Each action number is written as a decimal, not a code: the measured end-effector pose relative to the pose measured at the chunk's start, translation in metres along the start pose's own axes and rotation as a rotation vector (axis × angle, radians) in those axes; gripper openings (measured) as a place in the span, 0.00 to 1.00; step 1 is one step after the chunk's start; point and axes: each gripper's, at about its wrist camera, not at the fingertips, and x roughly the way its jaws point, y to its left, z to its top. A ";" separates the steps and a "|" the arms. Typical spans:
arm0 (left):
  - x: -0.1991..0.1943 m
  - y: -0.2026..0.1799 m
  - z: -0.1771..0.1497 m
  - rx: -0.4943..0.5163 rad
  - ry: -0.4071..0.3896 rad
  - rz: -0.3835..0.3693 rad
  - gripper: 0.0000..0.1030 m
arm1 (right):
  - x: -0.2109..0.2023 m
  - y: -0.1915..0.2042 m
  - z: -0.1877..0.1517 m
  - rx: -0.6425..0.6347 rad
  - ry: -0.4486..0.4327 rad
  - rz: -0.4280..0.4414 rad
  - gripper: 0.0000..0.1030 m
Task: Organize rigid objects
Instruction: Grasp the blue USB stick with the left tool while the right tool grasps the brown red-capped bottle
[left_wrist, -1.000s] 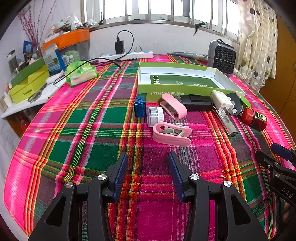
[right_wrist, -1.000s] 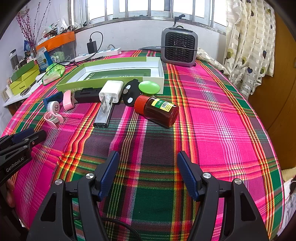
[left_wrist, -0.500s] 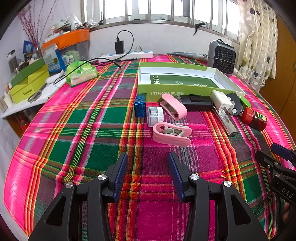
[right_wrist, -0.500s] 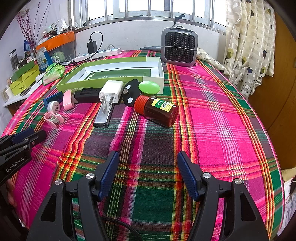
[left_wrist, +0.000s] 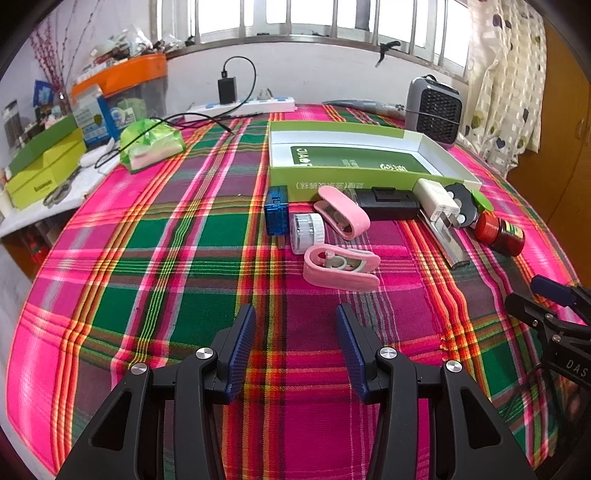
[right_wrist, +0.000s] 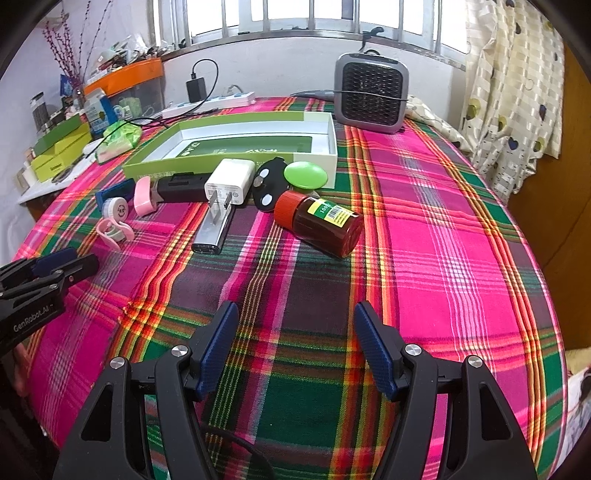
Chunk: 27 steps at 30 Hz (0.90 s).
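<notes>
Left wrist view shows your left tool hovering low over the plaid-covered surface, its blue pads spread wide with nothing between them. Just ahead of it lies a pink clip on its side, and beyond that a small white round case, a blue block and a second pink clip. These sit near the front wall of the green tray, whose inside holds none of them.

Along that same wall you have a black box, a white plug charger resting on a silver bar, a black oval fob and a green disc.

Your right tool is likewise held apart and empty above the cloth, well short of the items. Straight in front of it a brown bottle with a red cap lies on its side, just beside the fob and the disc. A grey fan heater stands behind the tray at the far edge, and a white power strip lies to its left.
</notes>
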 end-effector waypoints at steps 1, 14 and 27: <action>0.001 0.004 0.002 -0.015 0.004 -0.013 0.42 | -0.001 -0.001 0.000 0.002 -0.004 0.008 0.64; 0.003 0.035 0.037 -0.103 -0.018 -0.073 0.42 | -0.005 -0.026 0.036 -0.040 -0.082 0.047 0.64; 0.023 0.026 0.071 -0.028 0.001 -0.101 0.42 | 0.029 -0.023 0.056 -0.169 -0.003 0.145 0.64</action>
